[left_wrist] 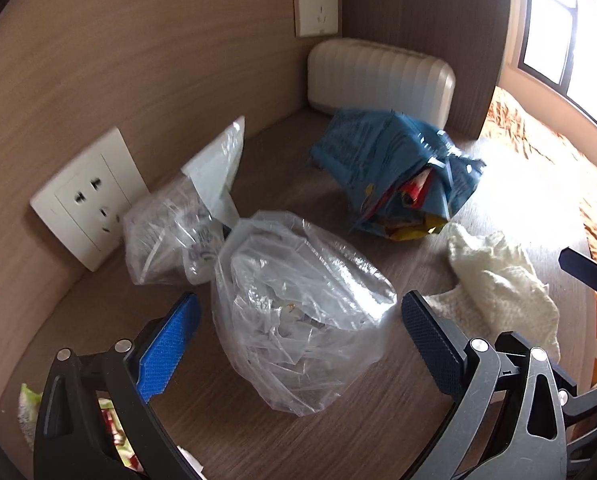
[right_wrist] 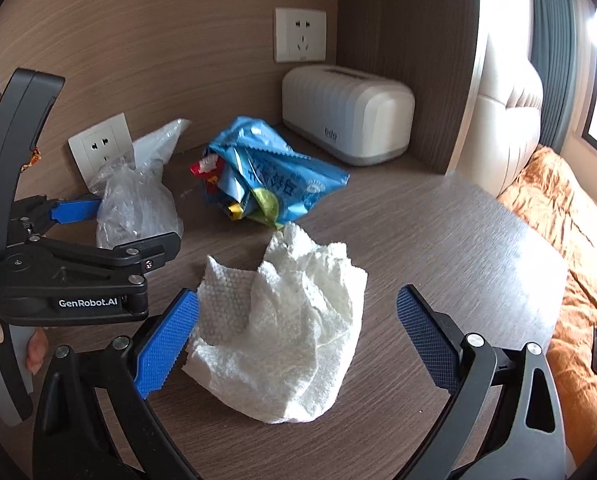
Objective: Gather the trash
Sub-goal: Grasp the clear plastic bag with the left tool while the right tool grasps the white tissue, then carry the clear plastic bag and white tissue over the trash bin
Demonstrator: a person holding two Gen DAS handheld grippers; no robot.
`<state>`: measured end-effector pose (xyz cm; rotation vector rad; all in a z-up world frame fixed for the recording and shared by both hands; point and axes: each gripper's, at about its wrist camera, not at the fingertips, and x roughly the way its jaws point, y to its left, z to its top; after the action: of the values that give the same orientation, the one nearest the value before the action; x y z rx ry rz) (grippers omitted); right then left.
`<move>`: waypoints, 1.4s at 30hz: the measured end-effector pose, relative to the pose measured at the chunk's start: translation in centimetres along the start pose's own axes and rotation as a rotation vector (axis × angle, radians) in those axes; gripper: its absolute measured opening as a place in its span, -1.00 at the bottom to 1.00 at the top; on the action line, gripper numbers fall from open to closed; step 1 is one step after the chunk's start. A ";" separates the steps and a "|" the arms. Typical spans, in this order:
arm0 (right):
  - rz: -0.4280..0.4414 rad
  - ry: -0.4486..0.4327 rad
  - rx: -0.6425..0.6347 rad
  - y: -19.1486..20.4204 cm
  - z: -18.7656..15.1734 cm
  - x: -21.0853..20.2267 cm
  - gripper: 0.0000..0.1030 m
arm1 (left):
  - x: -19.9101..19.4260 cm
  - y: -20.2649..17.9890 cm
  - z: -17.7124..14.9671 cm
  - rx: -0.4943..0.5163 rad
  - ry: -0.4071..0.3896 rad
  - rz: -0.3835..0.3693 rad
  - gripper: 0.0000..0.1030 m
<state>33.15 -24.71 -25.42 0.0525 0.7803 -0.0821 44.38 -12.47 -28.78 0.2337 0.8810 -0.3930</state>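
Your tabletop (right_wrist: 438,232) carries everything here, with a ribbed white box (right_wrist: 346,116) parked in the back corner under a wall socket (right_wrist: 300,35). Of the trash, the biggest piece is the clear plastic bag (left_wrist: 298,308), lying right between the spread jaws of your left gripper (left_wrist: 298,336), which is released and grips nothing. Expect it to be light, crinkly and slippery; take it at the twisted neck toward the back, where the film bunches thick, rather than on the puffed belly. A second, smaller clear bag (left_wrist: 166,236) leans against the lower socket (left_wrist: 86,196) just behind it. Next comes the blue snack wrapper (right_wrist: 270,176), stuffed with other wrappers: light, stiff-ish foil, likely to spill from its open mouth, so pinch that end closed. Smallest is the crumpled paper towel (right_wrist: 290,320), sitting between the wide-open jaws of your right gripper (right_wrist: 298,332), also empty. It's soft and weightless; close on the raised middle fold.
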 end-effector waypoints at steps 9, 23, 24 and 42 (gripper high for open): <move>0.026 0.082 -0.007 0.1 -0.4 1.5 0.62 | 1.5 0.1 -0.6 0.004 0.042 -0.026 0.58; 0.058 -0.062 -0.026 0.1 1.6 -5.2 -0.80 | -6.2 -2.4 -1.0 0.021 -0.081 -0.064 -0.38; 0.055 -0.087 -0.027 0.0 2.1 -6.4 -0.80 | -7.2 -2.8 -0.9 0.024 -0.095 -0.069 -0.38; -0.074 -0.265 0.065 -10.3 -0.4 -24.0 -0.80 | -20.1 -19.0 -0.2 0.188 -0.210 -0.193 -0.38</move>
<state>14.95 -33.59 -8.95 0.0729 0.5149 -0.1808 24.65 -24.84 -13.82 0.2754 0.6614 -0.6694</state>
